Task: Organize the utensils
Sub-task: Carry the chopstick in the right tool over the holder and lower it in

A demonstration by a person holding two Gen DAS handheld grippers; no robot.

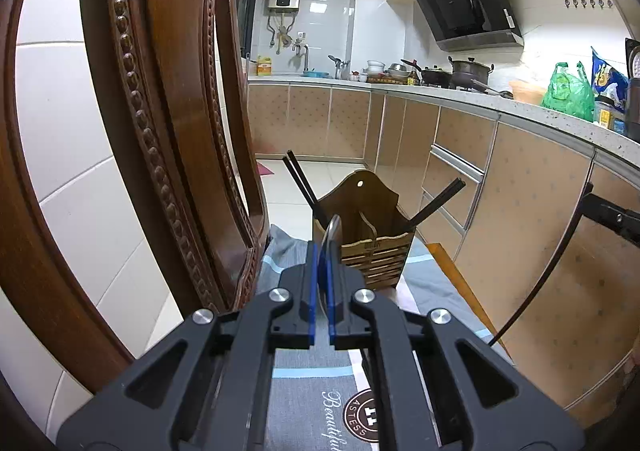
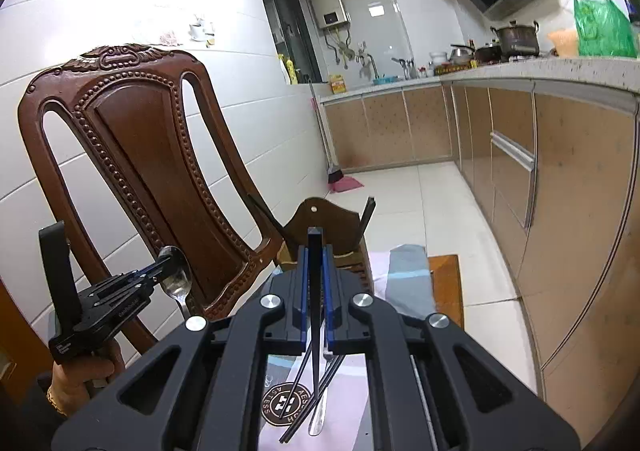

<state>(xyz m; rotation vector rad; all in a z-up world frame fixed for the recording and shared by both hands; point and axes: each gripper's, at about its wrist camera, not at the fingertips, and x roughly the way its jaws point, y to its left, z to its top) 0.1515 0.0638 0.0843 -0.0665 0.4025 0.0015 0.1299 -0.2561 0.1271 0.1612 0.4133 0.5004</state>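
With left tongs (image 2: 170, 265) pinching a spoon (image 2: 176, 275) and right tongs (image 2: 315, 251) a chopstick (image 2: 316, 291), either could slip short of the holder (image 1: 368, 235).

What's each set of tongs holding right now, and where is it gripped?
The left tongs pinch a metal spoon by its bowl, handle hanging down. The right tongs clamp a black chopstick near its thick upper end.
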